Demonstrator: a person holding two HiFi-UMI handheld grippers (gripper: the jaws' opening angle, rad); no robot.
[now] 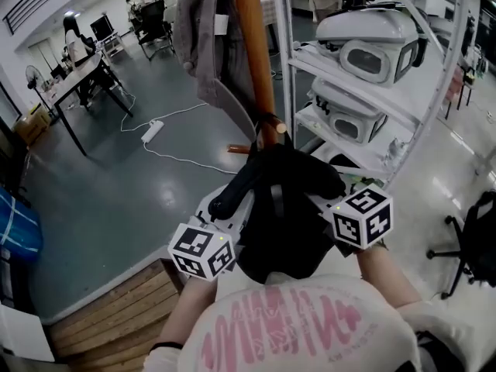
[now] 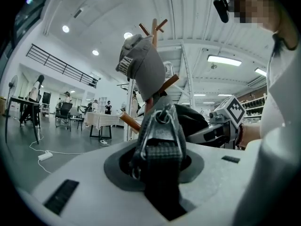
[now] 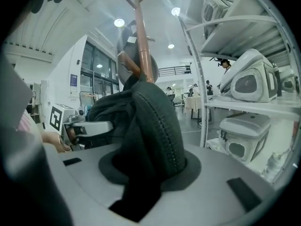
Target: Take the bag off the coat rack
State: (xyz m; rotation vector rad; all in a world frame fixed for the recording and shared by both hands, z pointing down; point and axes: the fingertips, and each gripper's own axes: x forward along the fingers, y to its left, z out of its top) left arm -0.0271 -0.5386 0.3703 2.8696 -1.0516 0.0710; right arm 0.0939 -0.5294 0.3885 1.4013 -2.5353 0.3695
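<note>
Resting against the rack [image 1: 252,53], the bag [image 1: 283,208] is held between both grippers, with its top just under a peg [image 1: 272,124]; whether it hangs on that peg cannot be told. A strap [image 2: 162,126] with a metal buckle is clamped in the jaws of the left gripper [image 2: 160,149], and a padded, stitched edge of the bag is clamped in the jaws of the right gripper [image 3: 150,164]. Higher on the rack a grey garment [image 1: 205,45] is hung, its lower edge near the bag's top. Little room is left on the right, where the shelves [image 1: 341,84] stand just beside the rack. Open floor [image 1: 116,192] is seen to the left, crossed only by a white cable [image 1: 174,157], and it is bounded nearer the person by a wooden step [image 1: 116,308]. A chair [image 1: 469,242] stands well apart at the far right.
</note>
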